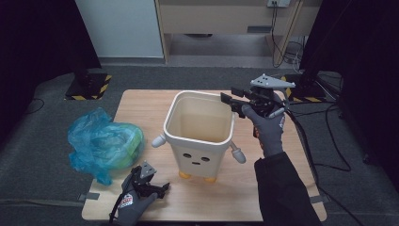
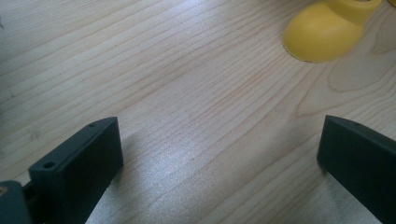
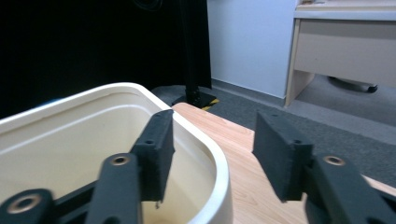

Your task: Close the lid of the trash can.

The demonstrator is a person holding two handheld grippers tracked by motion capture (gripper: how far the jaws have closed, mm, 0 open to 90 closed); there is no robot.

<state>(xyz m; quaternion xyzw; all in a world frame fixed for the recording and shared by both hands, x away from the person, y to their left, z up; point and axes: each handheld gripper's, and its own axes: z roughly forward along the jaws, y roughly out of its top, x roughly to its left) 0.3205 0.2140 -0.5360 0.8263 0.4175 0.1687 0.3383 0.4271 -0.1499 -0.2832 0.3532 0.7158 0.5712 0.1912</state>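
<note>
At table centre stands the cream plastic bin with a face and yellow feet (image 1: 200,136), empty. Straddling its two-o'clock rim, the right gripper (image 3: 212,154) gapes, gripping nothing. At seven o'clock, the left gripper (image 2: 219,158) idles wide open. Likely next: fetching the crumpled blue plastic bag (image 1: 103,143) at nine o'clock.

A cream bin (image 1: 200,129) is showing smooth, slightly glossy plastic, its yellow foot (image 2: 322,32) looking matt. The surface (image 1: 141,106) is showing pale wood with fine grain and soft sheen. A blue bag (image 1: 101,141) is looking like thin, crinkled, translucent plastic film.
</note>
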